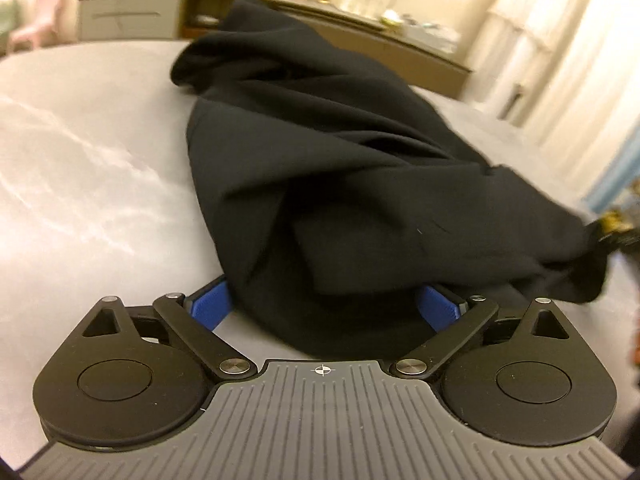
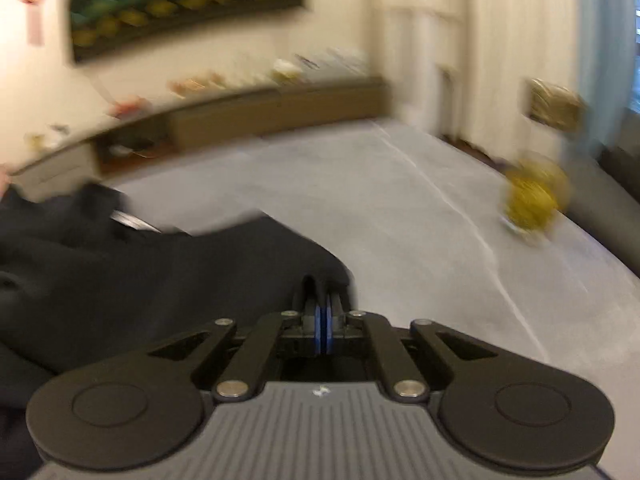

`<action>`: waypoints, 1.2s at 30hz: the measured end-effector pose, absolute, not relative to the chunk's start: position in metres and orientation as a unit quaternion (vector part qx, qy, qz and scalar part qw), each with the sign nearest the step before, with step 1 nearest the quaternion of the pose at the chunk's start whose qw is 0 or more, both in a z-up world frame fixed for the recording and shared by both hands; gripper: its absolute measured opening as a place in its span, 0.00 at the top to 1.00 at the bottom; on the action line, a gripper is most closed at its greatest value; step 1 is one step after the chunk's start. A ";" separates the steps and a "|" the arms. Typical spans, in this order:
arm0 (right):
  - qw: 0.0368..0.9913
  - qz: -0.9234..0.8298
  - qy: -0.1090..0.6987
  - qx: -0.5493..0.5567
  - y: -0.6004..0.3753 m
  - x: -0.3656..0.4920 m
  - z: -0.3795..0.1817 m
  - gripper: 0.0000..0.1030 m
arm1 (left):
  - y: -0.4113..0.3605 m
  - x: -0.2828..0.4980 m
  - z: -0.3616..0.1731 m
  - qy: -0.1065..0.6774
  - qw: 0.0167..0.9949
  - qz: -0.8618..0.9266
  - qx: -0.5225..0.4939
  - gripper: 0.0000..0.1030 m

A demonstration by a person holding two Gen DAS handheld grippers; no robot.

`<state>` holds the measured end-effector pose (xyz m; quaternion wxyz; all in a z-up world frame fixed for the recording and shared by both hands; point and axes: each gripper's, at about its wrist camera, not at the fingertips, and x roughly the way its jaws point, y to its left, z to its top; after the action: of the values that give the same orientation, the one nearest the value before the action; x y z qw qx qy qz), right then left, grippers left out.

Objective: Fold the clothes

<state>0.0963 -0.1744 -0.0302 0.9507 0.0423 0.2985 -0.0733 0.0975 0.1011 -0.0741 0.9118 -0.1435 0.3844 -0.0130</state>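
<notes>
A black garment [image 1: 320, 152] lay bunched and creased in a long heap across a pale marbled bench [image 1: 88, 168], its near end spilling over the front of the left gripper [image 1: 324, 304]. That gripper's blue-padded fingers [image 1: 210, 306] stood wide apart, one on each side of the cloth, not closed on it. The right gripper [image 2: 323, 312], seen in a motion-blurred view, had its fingers pressed narrow together with a pinch of the same black fabric caught between them at the garment's edge. A sideboard [image 1: 132, 16] with small items stood along the far wall, and a blurred yellow object [image 2: 532, 200] sat at the bench's far side. Judging by the rumpled, twisted cloth with no flat layers or clean edges showing, the folding appeared far from complete: the garment was yet to be spread smooth and folded.
</notes>
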 end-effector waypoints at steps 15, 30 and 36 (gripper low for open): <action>0.974 -0.004 0.188 0.125 -0.195 0.080 0.017 0.96 | 0.109 0.060 0.079 0.103 0.986 0.019 0.132 1.00; 0.973 -0.121 0.191 0.044 -0.181 0.057 0.024 0.43 | 0.179 0.017 -0.030 0.350 0.937 0.005 -0.011 0.41; 0.974 -0.113 0.194 0.025 -0.163 0.054 0.018 0.35 | 0.182 0.049 -0.018 0.342 0.924 -0.057 -0.161 0.13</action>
<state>0.0535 -0.1632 0.0178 0.9741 0.0248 0.1944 -0.1127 0.0489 0.1818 -0.0175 0.9242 -0.1610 0.3416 -0.0571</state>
